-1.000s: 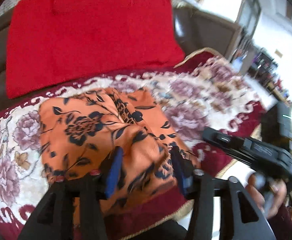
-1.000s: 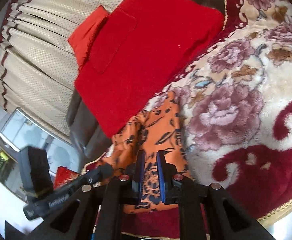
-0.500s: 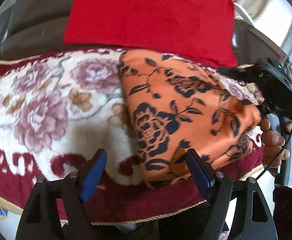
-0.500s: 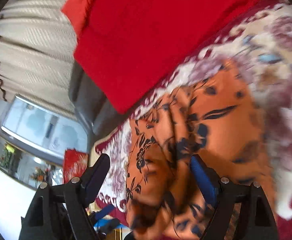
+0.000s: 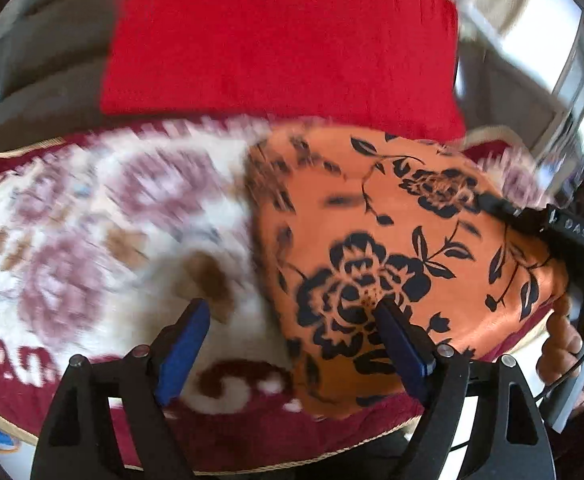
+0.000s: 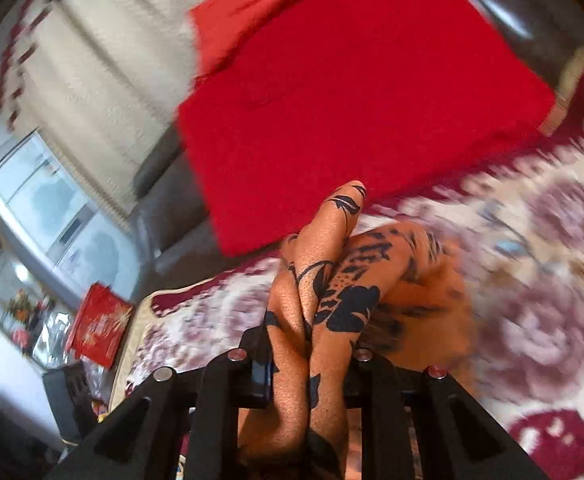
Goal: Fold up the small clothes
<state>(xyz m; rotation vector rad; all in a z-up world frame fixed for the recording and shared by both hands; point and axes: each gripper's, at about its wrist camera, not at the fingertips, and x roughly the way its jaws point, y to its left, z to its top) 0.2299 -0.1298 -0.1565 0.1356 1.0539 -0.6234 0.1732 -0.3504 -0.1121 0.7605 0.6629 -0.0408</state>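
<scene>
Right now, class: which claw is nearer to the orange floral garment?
Right. The right claw is shut on the orange floral garment, bunched between its fingers; the left claw is open at the garment's near edge.

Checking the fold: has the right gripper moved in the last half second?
Yes. The right gripper, open before, has shut on the orange cloth, bunching it up before the red cushion.
</scene>
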